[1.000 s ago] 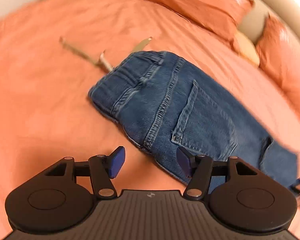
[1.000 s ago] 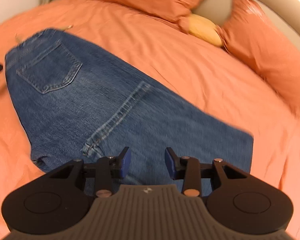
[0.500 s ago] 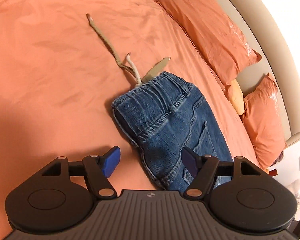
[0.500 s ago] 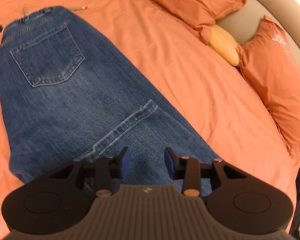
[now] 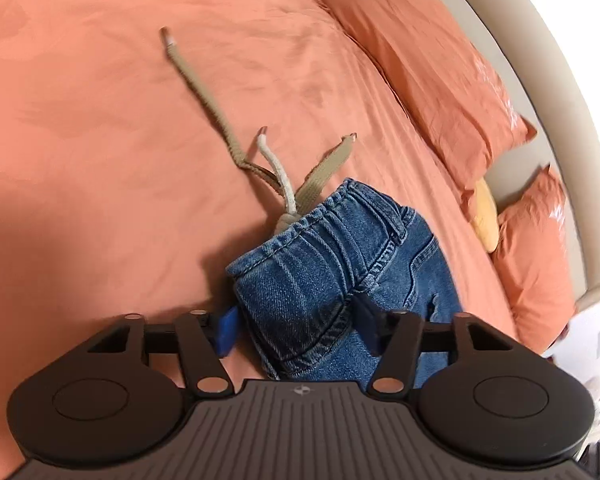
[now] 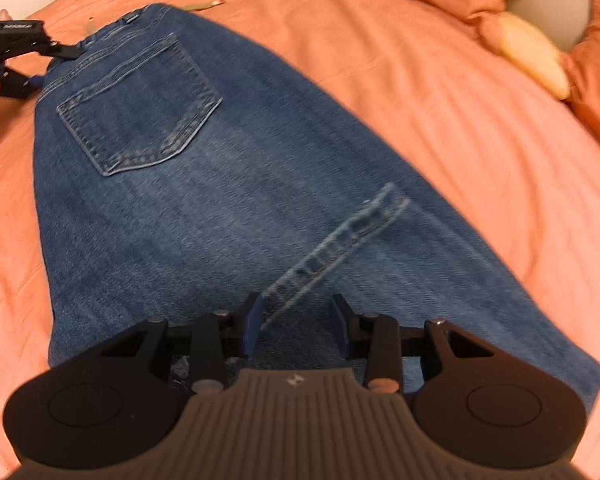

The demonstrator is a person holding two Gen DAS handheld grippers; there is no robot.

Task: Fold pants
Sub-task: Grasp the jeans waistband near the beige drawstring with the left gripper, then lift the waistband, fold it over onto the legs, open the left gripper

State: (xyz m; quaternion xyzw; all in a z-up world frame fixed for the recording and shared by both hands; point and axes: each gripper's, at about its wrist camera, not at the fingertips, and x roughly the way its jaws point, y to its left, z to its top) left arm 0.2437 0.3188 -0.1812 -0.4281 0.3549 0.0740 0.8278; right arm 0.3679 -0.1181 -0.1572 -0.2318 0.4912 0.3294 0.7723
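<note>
Two grippers work the jeans (image 6: 204, 208), which lie flat across the middle of the bed (image 5: 80, 140), already doubled leg on leg; the left gripper (image 5: 296, 326) straddles the waistband corner with jaws spread, ready to pinch it for the lengthwise fold. The right gripper (image 6: 296, 324) hovers over the legs near the hem, jaws apart and empty; compared with a second ago, both sit lower and closer to the denim.

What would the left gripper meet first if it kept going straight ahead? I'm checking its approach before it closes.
The waistband corner of the jeans. It already sits between the open fingers of the left gripper, so the denim comes first; the drawstring lies beyond it. Whether the pads already touch is unclear.
</note>
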